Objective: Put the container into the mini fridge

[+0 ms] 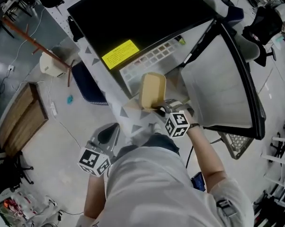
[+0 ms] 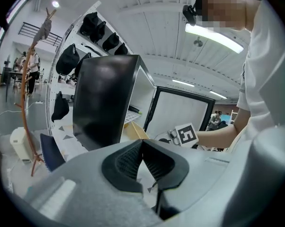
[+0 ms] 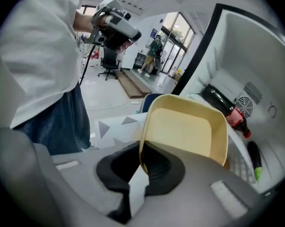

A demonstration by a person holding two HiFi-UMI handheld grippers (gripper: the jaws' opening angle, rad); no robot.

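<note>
My right tool (image 3: 140, 167) is almost shut and pinches the near rim of the yellow container (image 3: 185, 126). My left tool (image 2: 142, 161) has its jaws together and holds nothing. The fridge (image 1: 133, 13) has a yellow label (image 1: 120, 54) on its top, but the writing is too small to read. The red label on a bottle (image 3: 226, 107) inside is also unreadable. The container stands on edge at the open fridge mouth. Its long axis runs from my tool toward the far side, and its hollow faces me.
</note>
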